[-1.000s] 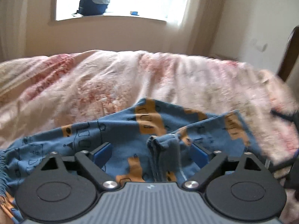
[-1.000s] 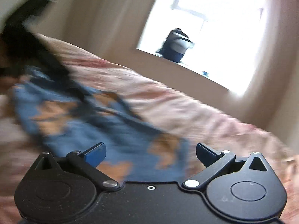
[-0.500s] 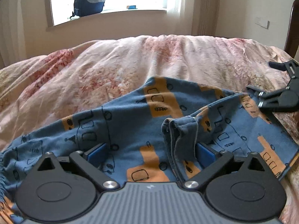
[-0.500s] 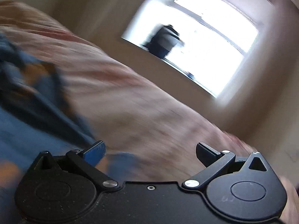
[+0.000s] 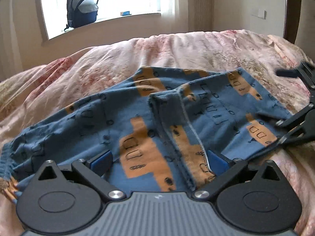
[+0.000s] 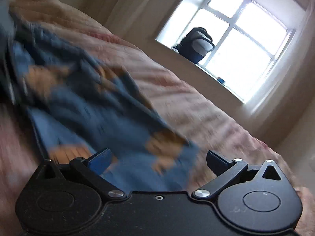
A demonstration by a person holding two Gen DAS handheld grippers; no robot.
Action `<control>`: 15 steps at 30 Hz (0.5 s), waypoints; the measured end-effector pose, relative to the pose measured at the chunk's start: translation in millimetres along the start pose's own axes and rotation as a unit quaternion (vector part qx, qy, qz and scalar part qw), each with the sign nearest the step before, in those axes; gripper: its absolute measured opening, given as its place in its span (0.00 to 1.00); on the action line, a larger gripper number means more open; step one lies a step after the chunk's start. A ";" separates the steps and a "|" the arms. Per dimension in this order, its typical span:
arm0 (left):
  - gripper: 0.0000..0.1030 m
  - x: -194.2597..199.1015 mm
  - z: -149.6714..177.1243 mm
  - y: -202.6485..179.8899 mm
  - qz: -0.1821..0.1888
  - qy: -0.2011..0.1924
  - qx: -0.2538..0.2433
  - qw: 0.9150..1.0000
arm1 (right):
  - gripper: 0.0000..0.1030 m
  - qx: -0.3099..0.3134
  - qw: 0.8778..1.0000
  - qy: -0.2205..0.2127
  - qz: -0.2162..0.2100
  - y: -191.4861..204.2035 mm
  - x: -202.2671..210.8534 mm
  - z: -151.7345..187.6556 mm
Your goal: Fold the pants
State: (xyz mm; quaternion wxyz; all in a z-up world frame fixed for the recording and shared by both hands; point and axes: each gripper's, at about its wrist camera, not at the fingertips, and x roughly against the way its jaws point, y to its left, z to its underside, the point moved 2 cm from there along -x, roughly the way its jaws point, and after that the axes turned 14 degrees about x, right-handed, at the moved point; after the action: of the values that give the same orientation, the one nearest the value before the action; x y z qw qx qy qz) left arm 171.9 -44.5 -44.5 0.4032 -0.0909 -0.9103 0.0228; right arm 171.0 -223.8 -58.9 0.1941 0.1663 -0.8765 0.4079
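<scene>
While the blue pants (image 5: 149, 122) with orange patches lie spread across the bed (image 5: 98, 68), one part already doubled over the middle, the left tongs (image 5: 159, 159) hover low over the near edge with their jaws wide apart; they have just been opening, cloth lies under the gap between them, and neither pad presses on it. In the left view the right tongs (image 5: 295, 106) sit at the far right end of the garment, and their own blurred view shows the right tongs (image 6: 159, 158) spread wide too, holding nothing. To do the fold well, I would judge that each set should pinch a single clean edge, lift together and lay it over so the hems line up, then smooth the loose ridge near the centre seam. Soft and rumpled, the pink floral bedspread (image 5: 196, 49) may let the cloth slide. Beyond it, a dark backpack (image 5: 82, 9) stands on the windowsill (image 5: 128, 16) under a bright window (image 6: 236, 29).
</scene>
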 end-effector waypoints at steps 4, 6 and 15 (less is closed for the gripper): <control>1.00 3.0 -1.1 3.9 0.005 0.006 0.002 1.000 | 0.99 -0.066 0.996 0.053 0.017 -38.5 6.6 46.6; 0.99 9.4 -7.2 4.0 0.010 0.008 0.003 1.000 | 0.99 -0.065 0.993 0.087 0.036 -50.1 10.9 57.5; 1.00 -16.8 -50.0 9.7 -0.080 -0.046 0.064 0.994 | 0.99 -0.030 0.999 -0.021 0.040 -41.2 -8.1 -12.8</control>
State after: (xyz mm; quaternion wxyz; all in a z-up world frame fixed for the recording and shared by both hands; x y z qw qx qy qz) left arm 221.3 -39.7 -24.1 0.3664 0.0099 -0.9289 0.0529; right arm 199.2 -238.0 -28.4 0.1645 0.1335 -0.8982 0.3851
